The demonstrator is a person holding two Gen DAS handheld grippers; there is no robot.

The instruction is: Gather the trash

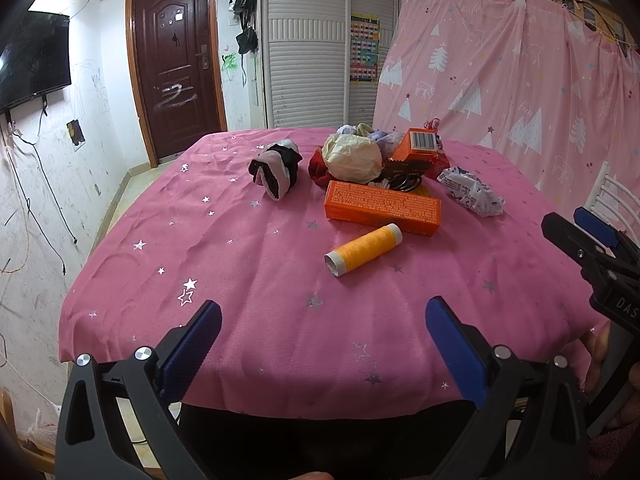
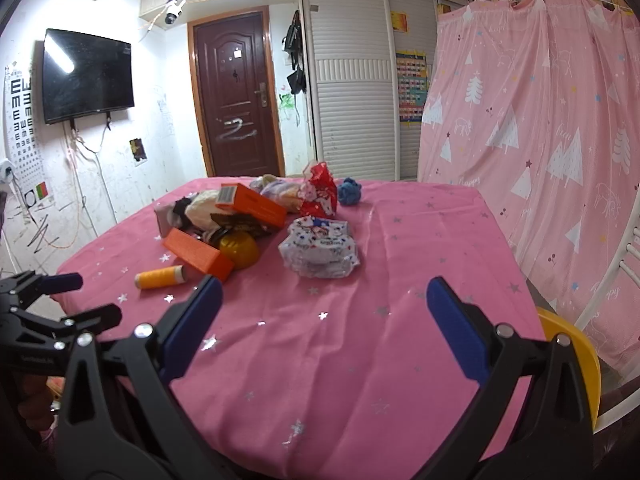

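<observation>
Trash sits in a loose heap toward the far middle of your counter (image 1: pixel 240 300), on a pink star-print cloth. Crumpled white printed wrapper (image 2: pixel 320 251) lies at the heap's right edge, puffy and creased, with blue and red cartoon print. Beside it, a long orange carton (image 1: pixel 382 208) lies flat, with a second orange carton (image 1: pixel 416 146) tilted on top of the pile, barcode end up. A pale cream wad (image 1: pixel 352 158) rests against something dark red; a red foil wrapper (image 2: pixel 319 196) stands upright behind, and a blue crumpled ball (image 2: pixel 349 191) sits just past it. Mixed in: an orange thread spool (image 1: pixel 362 250) on its side nearest you, a black-and-pink rolled cloth bundle (image 1: pixel 276 170) off to the left of the heap, and a yellow rounded container (image 2: pixel 239 249) touching the flat carton. The spool and flat carton lie in front of the heap on your left side. Your left claw (image 1: pixel 322 344) hangs over the near counter edge, fingers spread wide, holding nothing; the spool is the closest item ahead, the heap beyond. Your right claw (image 2: pixel 324 320) is likewise spread and empty, with the white wrapper straight ahead and apart from it. Yellow chair (image 2: pixel 576 352) at the right counter edge.
</observation>
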